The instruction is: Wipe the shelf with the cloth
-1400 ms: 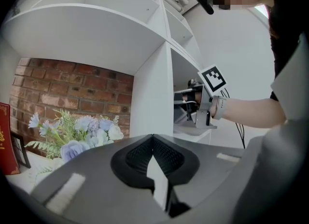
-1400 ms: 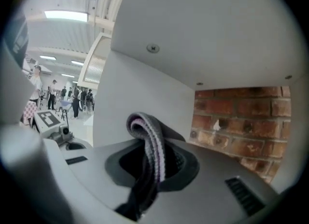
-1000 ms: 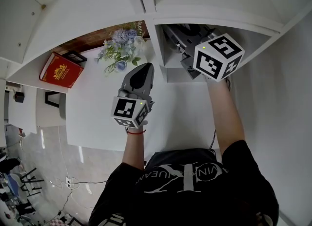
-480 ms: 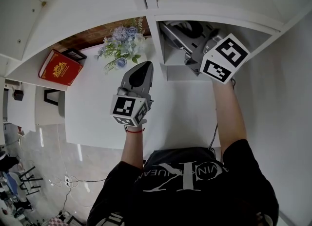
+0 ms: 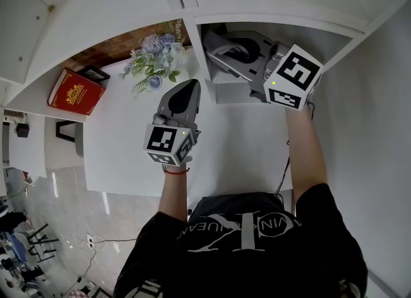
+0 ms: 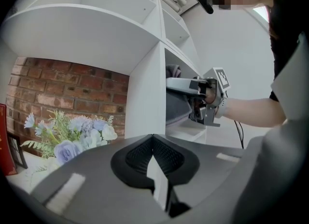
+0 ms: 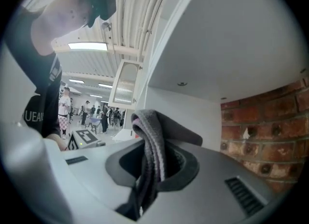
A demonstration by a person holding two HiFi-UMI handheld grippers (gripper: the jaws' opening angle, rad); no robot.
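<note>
The grey cloth [image 7: 150,143] is pinched between the jaws of my right gripper [image 7: 152,167], folded over their tips. In the head view the right gripper [image 5: 226,51] reaches level into the right-hand compartment of the white shelf [image 5: 221,91], with the cloth [image 5: 220,47] near the compartment's left wall. From the left gripper view the right gripper [image 6: 179,84] and the cloth [image 6: 172,70] show inside that opening. My left gripper [image 5: 187,88] hovers over the white tabletop, jaws shut and empty, pointing towards the flowers.
A bunch of blue and white flowers [image 5: 153,65] lies left of the shelf's upright divider [image 5: 196,52]. A red book [image 5: 76,91] and a small dark frame [image 5: 94,72] stand further left against the brick wall [image 5: 109,51]. A cable [image 5: 282,178] hangs at the table's right edge.
My right gripper has rolled and swung its jaws with the cloth leftwards inside the compartment. The left gripper has stayed where it was.
</note>
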